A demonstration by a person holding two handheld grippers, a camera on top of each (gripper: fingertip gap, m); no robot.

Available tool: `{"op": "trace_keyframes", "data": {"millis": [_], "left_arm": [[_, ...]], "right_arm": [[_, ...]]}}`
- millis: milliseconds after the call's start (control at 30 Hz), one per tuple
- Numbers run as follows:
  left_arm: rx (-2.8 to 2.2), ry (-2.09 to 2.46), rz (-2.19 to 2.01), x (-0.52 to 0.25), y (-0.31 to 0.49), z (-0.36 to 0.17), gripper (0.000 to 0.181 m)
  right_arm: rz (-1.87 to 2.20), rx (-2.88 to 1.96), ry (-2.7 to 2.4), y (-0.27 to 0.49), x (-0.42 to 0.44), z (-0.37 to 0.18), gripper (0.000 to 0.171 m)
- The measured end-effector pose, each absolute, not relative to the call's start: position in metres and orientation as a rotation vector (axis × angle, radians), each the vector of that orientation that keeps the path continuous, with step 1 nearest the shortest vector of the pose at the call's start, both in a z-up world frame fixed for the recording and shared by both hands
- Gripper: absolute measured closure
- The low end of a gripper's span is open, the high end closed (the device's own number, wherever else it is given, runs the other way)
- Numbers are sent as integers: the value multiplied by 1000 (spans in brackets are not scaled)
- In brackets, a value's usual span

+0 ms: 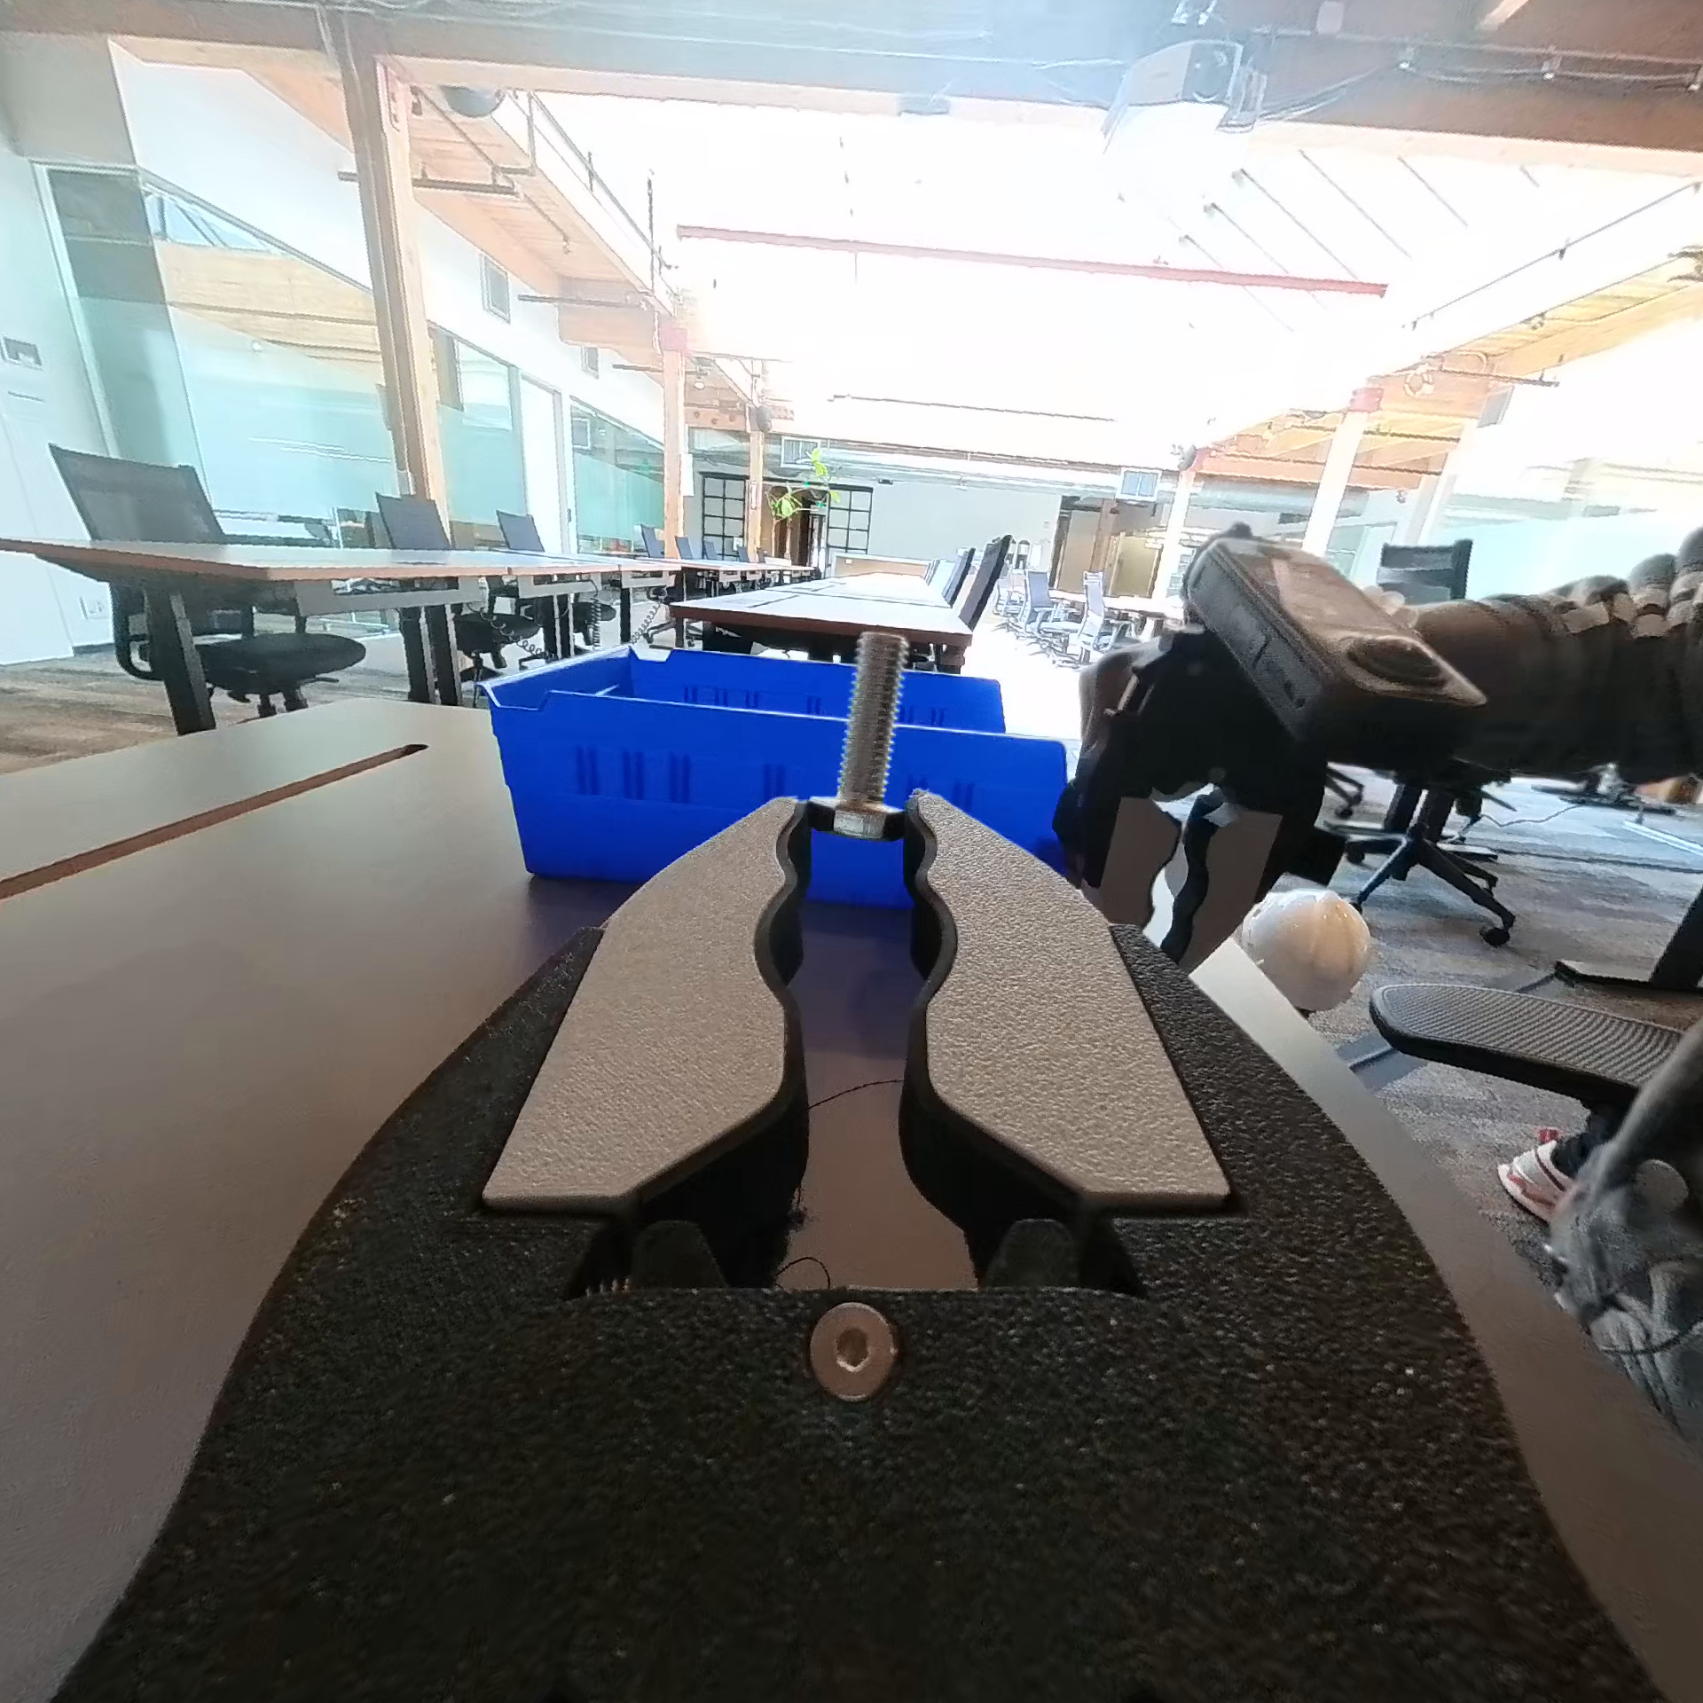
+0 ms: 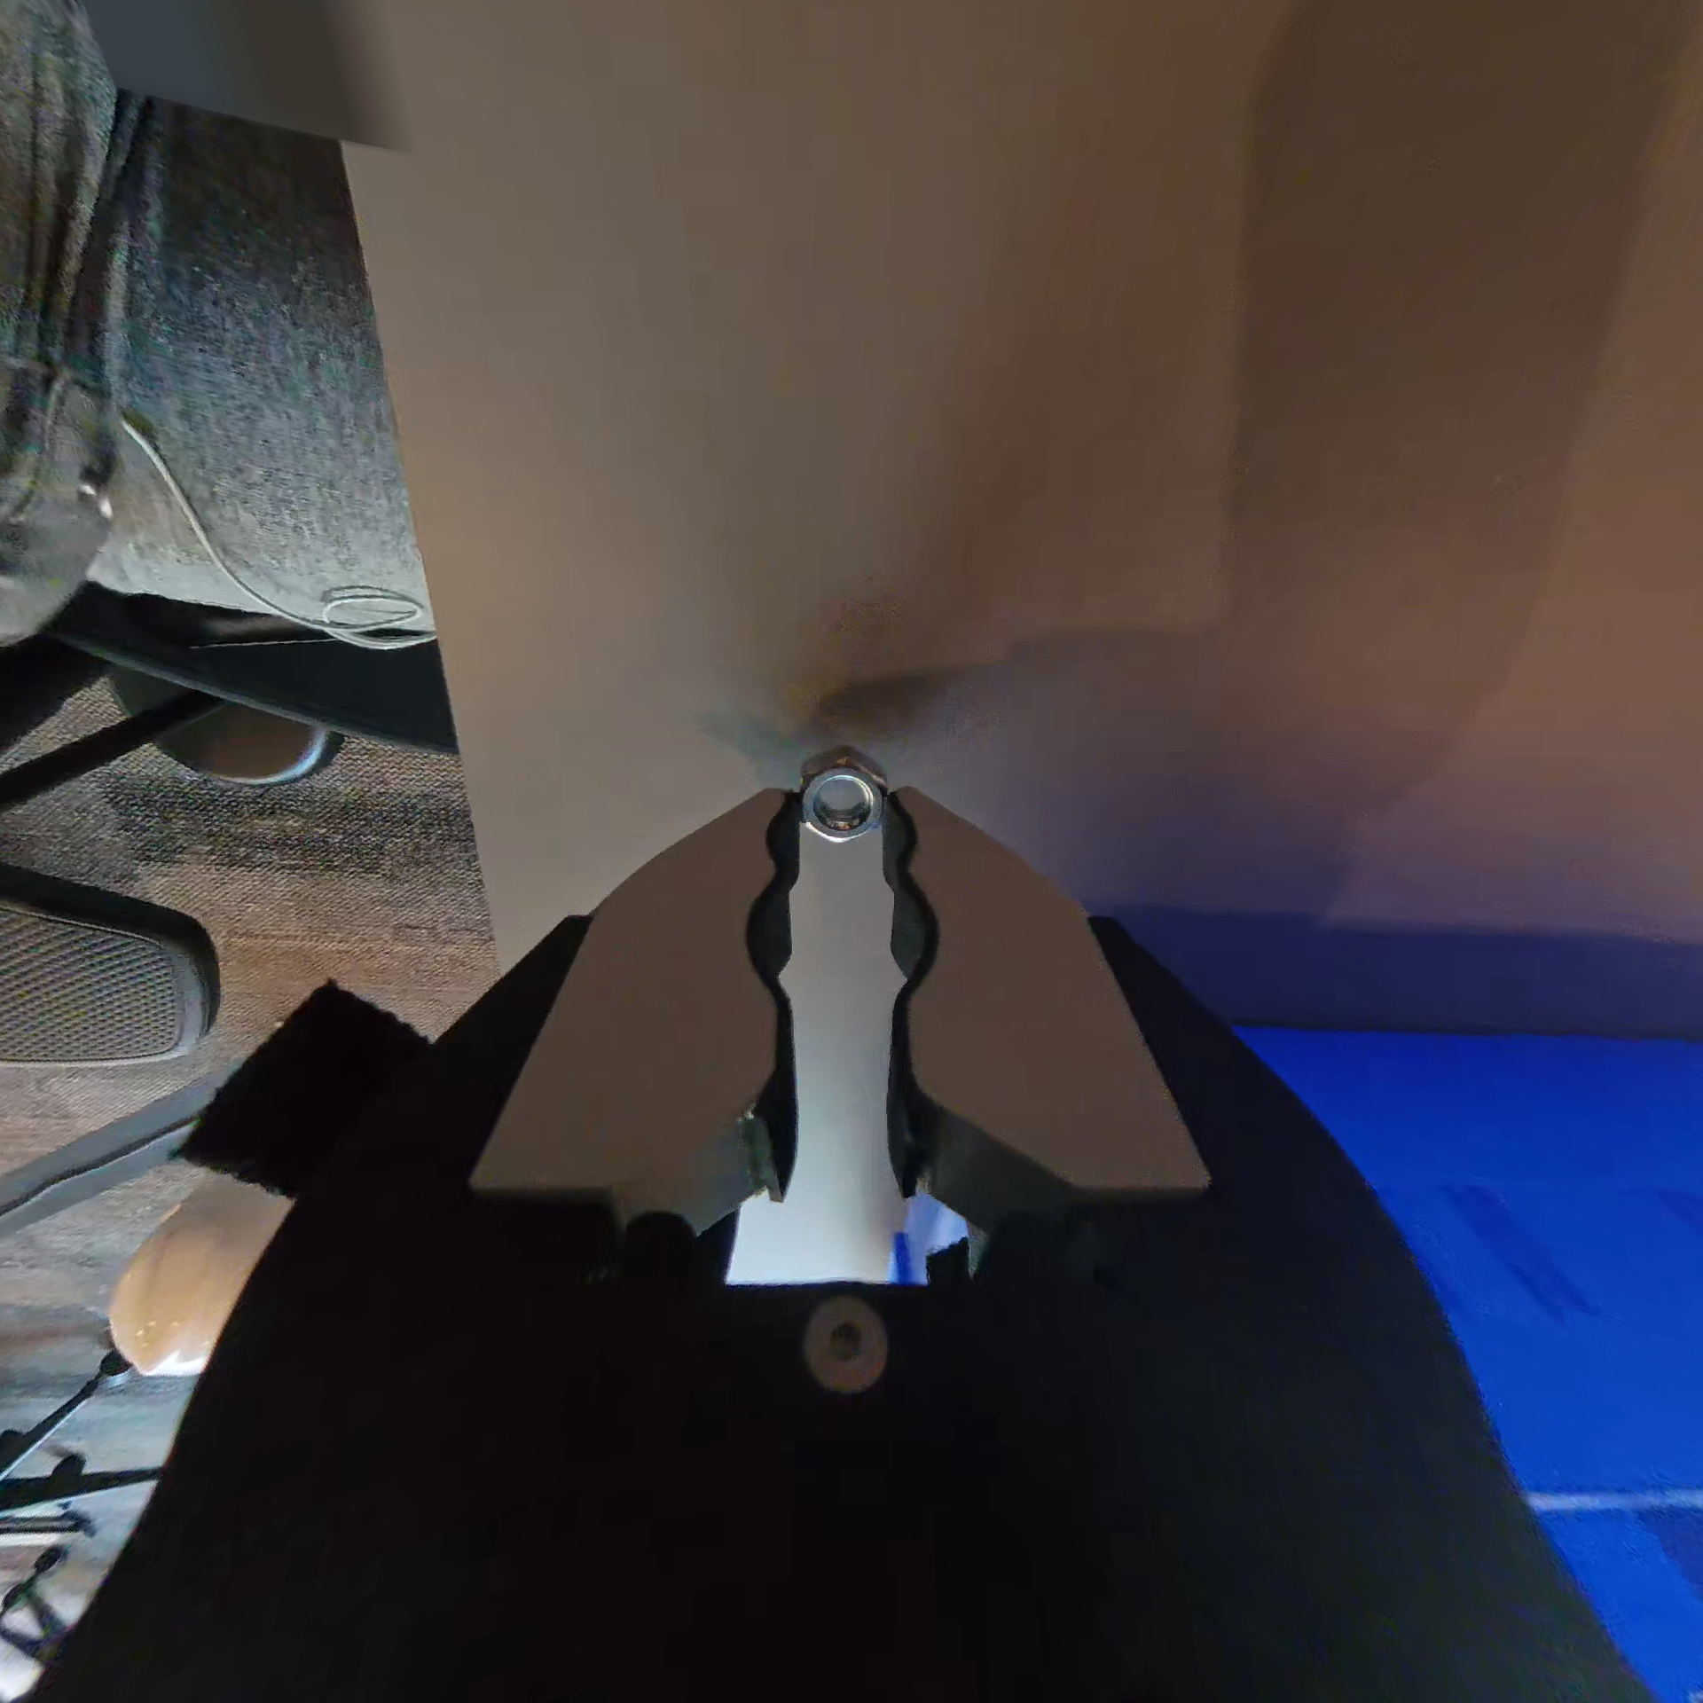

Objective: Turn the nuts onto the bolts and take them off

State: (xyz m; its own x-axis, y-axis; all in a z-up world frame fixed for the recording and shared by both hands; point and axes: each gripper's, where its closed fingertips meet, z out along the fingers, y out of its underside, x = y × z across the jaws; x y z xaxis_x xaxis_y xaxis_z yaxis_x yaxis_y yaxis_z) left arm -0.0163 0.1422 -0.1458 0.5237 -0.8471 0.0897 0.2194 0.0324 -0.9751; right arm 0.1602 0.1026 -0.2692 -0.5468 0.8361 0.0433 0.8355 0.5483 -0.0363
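My left gripper (image 1: 857, 820) is shut on the hex head of a silver bolt (image 1: 871, 719), whose threaded shank stands upright above the fingertips. No nut sits on the shank. My right gripper (image 2: 840, 809) is shut on a silver hex nut (image 2: 840, 804), held just above the brown table top (image 2: 829, 415), with the nut's hole facing the camera. The right gripper also shows in the left wrist view (image 1: 1170, 885), pointing down at the table to the right of the bolt.
A blue plastic bin (image 1: 700, 783) stands on the dark table (image 1: 230, 968) behind the bolt; it shows as a blue area in the right wrist view (image 2: 1474, 1198). The table's right edge is near, with office chairs (image 1: 1530, 1032) and a white round object (image 1: 1304, 949) beyond. Spacing between my two grippers at the tips: around 20 cm.
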Motion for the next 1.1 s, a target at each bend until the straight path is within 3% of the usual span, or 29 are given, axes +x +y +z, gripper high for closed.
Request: {"op": "trace_keyframes", "data": {"millis": [33, 267, 433, 667, 1100], "left_arm": [[-1280, 626, -910, -16, 142, -145, 163], [-1256, 602, -950, -24, 139, -136, 162], [-1253, 609, -980, -27, 138, -133, 162], [-1233, 590, -1007, -37, 137, -128, 162], [-1228, 613, -1007, -35, 135, -126, 162]], "right_arm": [[35, -1453, -2709, 104, 154, -263, 154], [247, -1174, -2595, 122, 62, -164, 154], [181, -888, -2599, 139, 1, -107, 155], [128, -575, -2738, 134, -39, -98, 154], [77, -482, -2899, 135, -46, -101, 154]]}}
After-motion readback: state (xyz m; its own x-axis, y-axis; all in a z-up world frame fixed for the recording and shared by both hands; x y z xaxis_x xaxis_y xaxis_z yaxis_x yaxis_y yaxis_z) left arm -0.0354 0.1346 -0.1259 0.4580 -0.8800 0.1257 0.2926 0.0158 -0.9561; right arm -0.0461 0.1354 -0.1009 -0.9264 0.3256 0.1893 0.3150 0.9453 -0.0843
